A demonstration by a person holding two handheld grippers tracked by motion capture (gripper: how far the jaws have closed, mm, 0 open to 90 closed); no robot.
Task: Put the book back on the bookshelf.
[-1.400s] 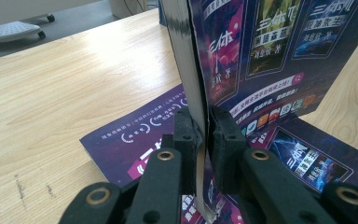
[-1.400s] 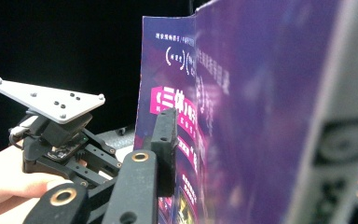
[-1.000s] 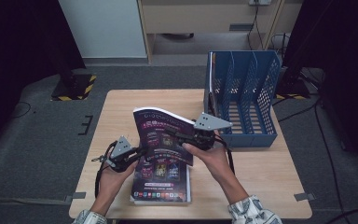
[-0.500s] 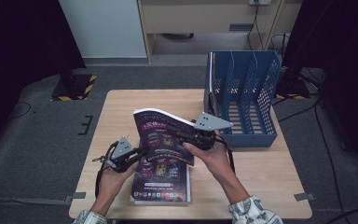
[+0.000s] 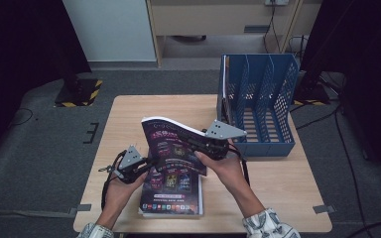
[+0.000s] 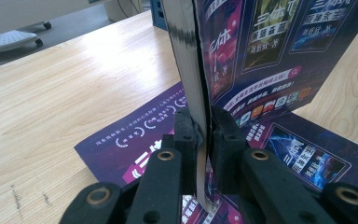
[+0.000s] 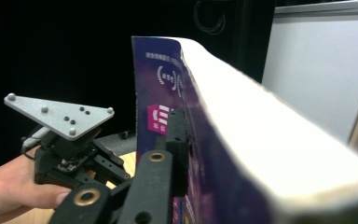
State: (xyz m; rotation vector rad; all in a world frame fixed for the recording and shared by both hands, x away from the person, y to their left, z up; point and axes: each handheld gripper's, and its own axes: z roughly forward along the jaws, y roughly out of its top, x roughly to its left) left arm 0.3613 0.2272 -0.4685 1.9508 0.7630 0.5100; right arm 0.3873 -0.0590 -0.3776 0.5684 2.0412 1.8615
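— Holding a purple book (image 5: 171, 144) up off the table (image 5: 129, 119), that's what both hands are doing. See it tilted, far end raised, above a second purple book (image 5: 171, 198) lying flat near the front edge?

— I see it. Where's the left gripper (image 5: 146, 164) on it?

— At the lifted book's near left edge. In the left gripper view the two black jaws are squeezed against the book (image 6: 200, 70) from either side, its edge running straight up between them — closed on it, with only the book's thickness keeping them apart. The flat book (image 6: 135, 144) lies on the wood just beneath.

— And the right gripper (image 5: 198, 144)?

— It comes in from the right side, grey three-cornered plate on top, the hand (image 5: 225, 166) behind it. In the right gripper view one black jaw presses flat on the purple cover (image 7: 163, 93); the other jaw is hidden behind the white page block (image 7: 270, 135), so the book sits between them and the grip looks closed on it.

— What else does that view catch?

— The left gripper (image 7: 65, 154) farther off at the left, with its own grey plate and fingers (image 7: 9, 186) wrapped round the body.

— Anything else on the table?

— A blue file rack (image 5: 260, 106) with upright dividers, standing at the back right corner — near the right gripper but apart from the raised book. Grey carpet (image 5: 44, 148) lies around the table.
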